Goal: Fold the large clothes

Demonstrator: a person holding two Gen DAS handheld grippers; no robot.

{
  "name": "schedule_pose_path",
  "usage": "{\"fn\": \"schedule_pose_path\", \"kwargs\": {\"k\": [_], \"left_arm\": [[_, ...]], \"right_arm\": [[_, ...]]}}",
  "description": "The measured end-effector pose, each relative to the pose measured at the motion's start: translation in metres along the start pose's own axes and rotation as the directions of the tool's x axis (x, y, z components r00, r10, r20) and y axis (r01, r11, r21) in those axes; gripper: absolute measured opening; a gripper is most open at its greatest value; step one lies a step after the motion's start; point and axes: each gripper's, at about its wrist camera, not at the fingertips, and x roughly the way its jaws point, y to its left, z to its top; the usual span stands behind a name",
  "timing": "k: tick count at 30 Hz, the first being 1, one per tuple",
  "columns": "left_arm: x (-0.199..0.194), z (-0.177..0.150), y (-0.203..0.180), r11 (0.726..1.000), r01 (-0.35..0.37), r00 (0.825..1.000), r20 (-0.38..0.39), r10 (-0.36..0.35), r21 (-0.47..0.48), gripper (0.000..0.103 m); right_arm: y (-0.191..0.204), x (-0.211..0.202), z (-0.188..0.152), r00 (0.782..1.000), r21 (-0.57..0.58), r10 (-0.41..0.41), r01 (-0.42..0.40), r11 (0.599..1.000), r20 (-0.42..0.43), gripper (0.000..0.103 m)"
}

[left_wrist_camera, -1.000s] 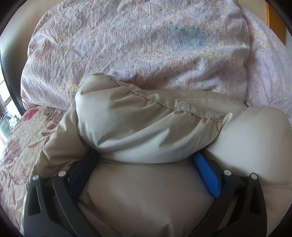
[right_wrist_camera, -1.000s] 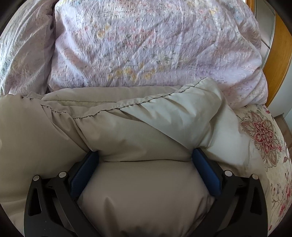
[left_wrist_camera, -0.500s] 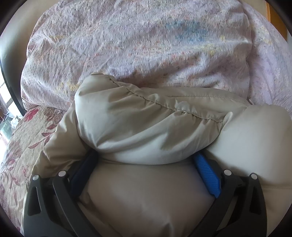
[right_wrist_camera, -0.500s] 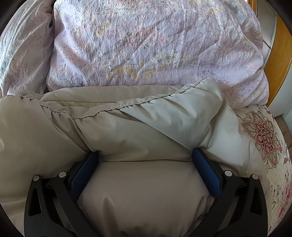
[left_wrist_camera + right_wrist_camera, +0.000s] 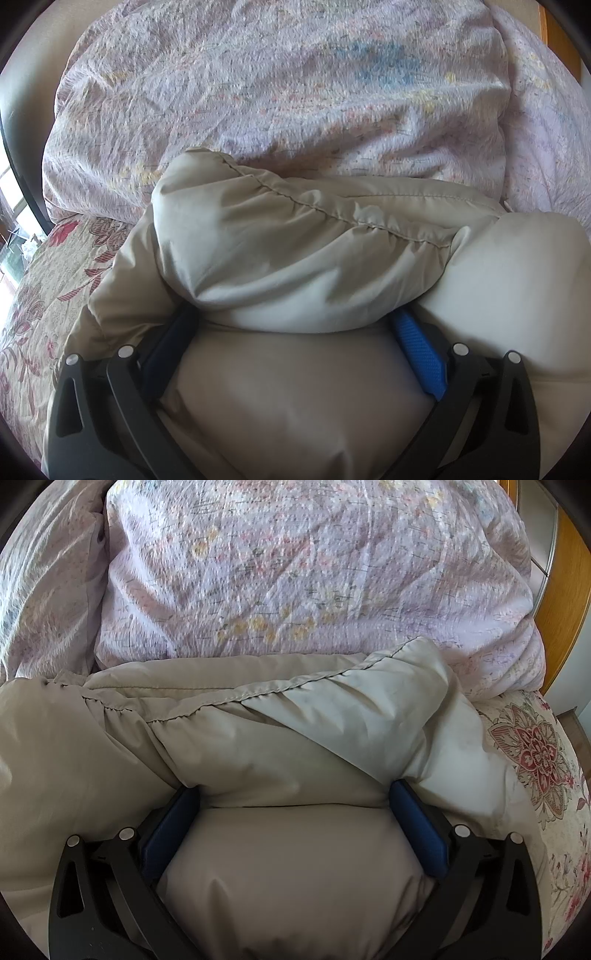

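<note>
Both the left gripper (image 5: 293, 325) and right gripper (image 5: 293, 794) are standing wide open, each straddling puffy folds of the beige padded coat (image 5: 295, 251) lying on the bed (against the lilac duvet (image 5: 277, 92)). The slippery bulk is likely springing back, undoing the fold.

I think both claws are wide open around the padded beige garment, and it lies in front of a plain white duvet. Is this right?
One detail is wrong: the duvet is not plain white. The right wrist view shows it pale lilac with small flowers. Both claws, left claw and right claw, stand wide open around the beige garment.
</note>
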Motion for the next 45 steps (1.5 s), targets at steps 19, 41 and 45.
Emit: {"fn": "schedule_pose_path", "kwargs": {"k": [19,41,45], "left_arm": [[-0.107,-0.044,0.042,0.998,0.061,0.998,-0.011,-0.061,-0.006,0.101],[-0.108,-0.103,0.12,0.895,0.194,0.948,-0.156,-0.276,-0.401,0.073],[-0.092,-0.104,0.123,0.846,0.226,0.933,-0.141,-0.33,-0.483,0.065]], "right_arm": [[-0.038,-0.115,-0.059,0.991,0.213,0.125,-0.131,0.968,0.043,0.102],[-0.136,-0.102,-0.14,0.857,0.738,0.507,-0.398,0.544,0.088,0.074],[-0.136,-0.095,-0.141,0.831,0.753,0.542,-0.438,0.492,0.129,0.065]]}}
